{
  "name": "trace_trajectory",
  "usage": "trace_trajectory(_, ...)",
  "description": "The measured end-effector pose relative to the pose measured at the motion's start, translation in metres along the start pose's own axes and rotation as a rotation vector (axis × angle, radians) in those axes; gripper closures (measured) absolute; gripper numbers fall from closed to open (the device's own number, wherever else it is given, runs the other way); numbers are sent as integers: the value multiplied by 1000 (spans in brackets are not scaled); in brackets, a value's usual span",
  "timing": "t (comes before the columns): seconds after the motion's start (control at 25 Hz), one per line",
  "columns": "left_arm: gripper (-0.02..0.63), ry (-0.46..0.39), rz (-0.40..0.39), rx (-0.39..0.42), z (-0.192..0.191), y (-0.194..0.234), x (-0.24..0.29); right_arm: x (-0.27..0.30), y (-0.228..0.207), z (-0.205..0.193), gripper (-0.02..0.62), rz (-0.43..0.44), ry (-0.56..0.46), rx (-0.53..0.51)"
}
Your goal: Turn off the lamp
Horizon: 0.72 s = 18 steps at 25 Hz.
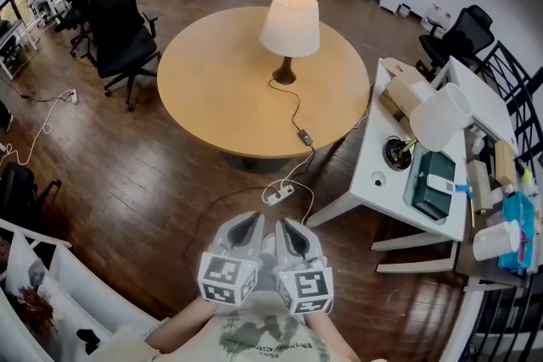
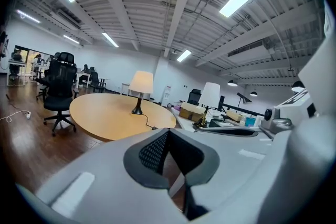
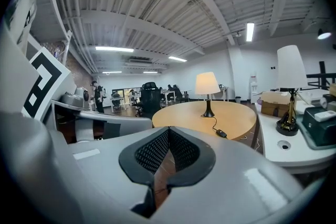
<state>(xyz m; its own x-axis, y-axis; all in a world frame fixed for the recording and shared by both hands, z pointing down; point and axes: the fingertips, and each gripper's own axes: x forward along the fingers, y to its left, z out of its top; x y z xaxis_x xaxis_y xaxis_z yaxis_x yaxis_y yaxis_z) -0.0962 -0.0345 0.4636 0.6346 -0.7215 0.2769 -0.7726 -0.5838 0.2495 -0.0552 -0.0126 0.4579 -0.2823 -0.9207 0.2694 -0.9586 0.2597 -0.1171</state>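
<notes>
The lamp [image 1: 289, 24] stands lit on the round wooden table [image 1: 212, 89], with a cream shade and a dark base. Its black cord runs to an inline switch [image 1: 304, 136] near the table's front edge, then drops to a power strip [image 1: 278, 195] on the floor. My left gripper [image 1: 254, 220] and right gripper [image 1: 285, 225] hang side by side over the floor, short of the table, both shut and holding nothing. The left gripper view shows its jaws [image 2: 168, 131] meeting, the lamp [image 2: 140, 83] far ahead. In the right gripper view, past the jaws [image 3: 168, 130], the lamp [image 3: 207, 84] and switch [image 3: 221, 134] show.
A white desk [image 1: 373, 174] stands to the right with a second white-shaded lamp [image 1: 441, 116], boxes and a green case. Black office chairs [image 1: 119, 30] stand left of the table. A white shelf frame [image 1: 51, 267] is at the lower left. Wooden floor lies between me and the table.
</notes>
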Motion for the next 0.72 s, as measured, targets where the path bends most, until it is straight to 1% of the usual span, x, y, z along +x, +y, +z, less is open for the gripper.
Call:
trace_trajectory(0.24,606,6,0,23,18,13,45,39,-33,20,595,-3,-25,8)
trace_trajectory(0.72,606,29,-11,50,53,34,150,123,-107,49,595,-2,-17,28)
